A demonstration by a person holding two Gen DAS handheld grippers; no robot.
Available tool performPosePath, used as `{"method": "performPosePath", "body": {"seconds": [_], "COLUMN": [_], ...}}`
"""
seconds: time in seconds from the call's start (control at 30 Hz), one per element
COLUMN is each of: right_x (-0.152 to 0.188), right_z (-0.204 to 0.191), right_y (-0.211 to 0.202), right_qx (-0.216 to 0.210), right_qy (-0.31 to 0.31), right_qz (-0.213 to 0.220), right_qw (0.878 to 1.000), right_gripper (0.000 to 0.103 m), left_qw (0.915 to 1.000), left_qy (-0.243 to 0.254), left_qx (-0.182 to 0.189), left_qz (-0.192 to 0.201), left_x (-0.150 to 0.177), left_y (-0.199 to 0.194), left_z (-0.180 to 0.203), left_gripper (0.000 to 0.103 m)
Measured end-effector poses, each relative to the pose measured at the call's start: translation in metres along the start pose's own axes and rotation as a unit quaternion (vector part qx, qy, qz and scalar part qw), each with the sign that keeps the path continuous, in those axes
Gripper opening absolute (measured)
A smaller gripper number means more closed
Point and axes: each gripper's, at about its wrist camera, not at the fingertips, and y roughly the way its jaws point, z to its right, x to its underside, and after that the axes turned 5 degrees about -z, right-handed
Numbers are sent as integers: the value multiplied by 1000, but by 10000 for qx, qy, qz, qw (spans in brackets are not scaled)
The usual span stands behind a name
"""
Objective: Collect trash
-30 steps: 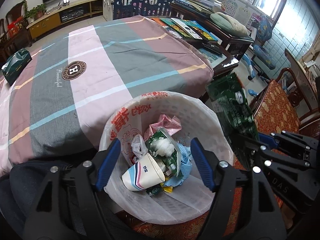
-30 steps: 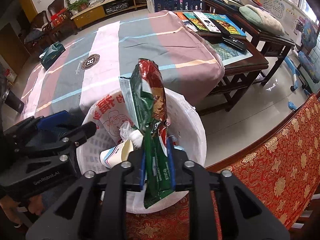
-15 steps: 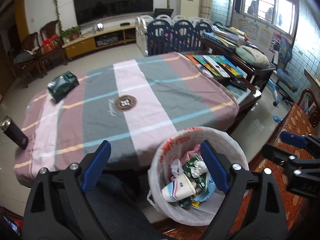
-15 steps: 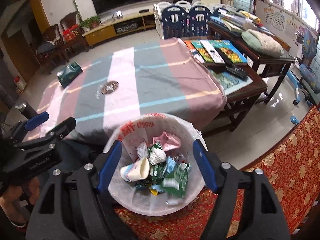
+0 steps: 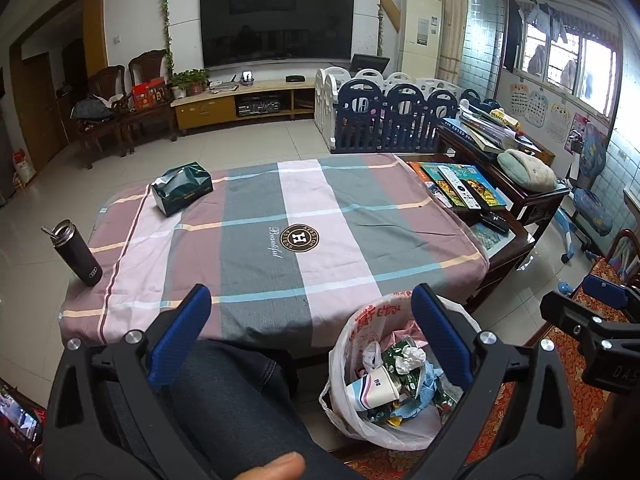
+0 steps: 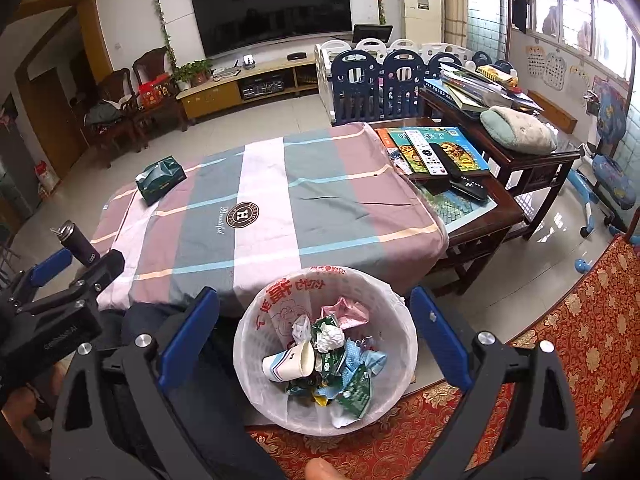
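A white bin lined with a printed plastic bag point(image 5: 347, 344) stands on the floor between the table and a red seat. It holds a paper cup point(image 6: 286, 362), a green wrapper point(image 6: 354, 390), crumpled tissue and other scraps. My right gripper point(image 6: 316, 300) hangs high above the bin point(image 6: 256, 320), its jaws opening wide with nothing between them. My left gripper point(image 5: 310, 300) hovers up and to the left of the bin, over the table's near edge and a person's knee. Its jaws are opening too, and they hold nothing.
The table has a striped cloth point(image 5: 280, 208) with a green tissue box point(image 5: 182, 188) and a dark bottle point(image 5: 78, 254) on it. A dark side table with books and remotes point(image 5: 460, 188) stands on the right. A red patterned cushion point(image 6: 580, 320) lies beside the bin.
The right gripper let go of the green wrapper, which now lies in the bin. Both grippers opened wider and rose away from the bin, so more of the room shows.
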Motion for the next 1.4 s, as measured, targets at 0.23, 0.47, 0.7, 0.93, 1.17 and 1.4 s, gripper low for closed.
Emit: {"method": "performPosePath", "body": {"seconds": [0.23, 0.47, 0.7, 0.93, 1.17, 1.4], "right_x": [2, 5, 5, 6, 6, 7], "right_z": [1, 1, -1, -1, 0, 2], "right_y": [6, 6, 6, 8, 10, 13], "right_qx": [99, 162, 243, 276, 284, 289], "right_qy": [8, -28, -100, -119, -125, -118], "right_qz": [-73, -60, -26, -63, -92, -115], "right_qw": [9999, 9998, 9997, 9995, 9995, 9994], "right_gripper": [95, 95, 95, 95, 95, 95], "left_qw": [10000, 9999, 9999, 9999, 9999, 9999], "left_qy": [-51, -78, -78, -32, -33, -34], "left_qx": [-25, -55, -71, -62, -66, -61], "left_qz": [-27, -45, -44, -80, -99, -107], "left_x": [2, 2, 3, 4, 5, 5], "left_y": [0, 1, 1, 1, 2, 2], "left_z": [-3, -3, -3, 0, 1, 1], "left_gripper": [100, 100, 100, 100, 100, 100]}}
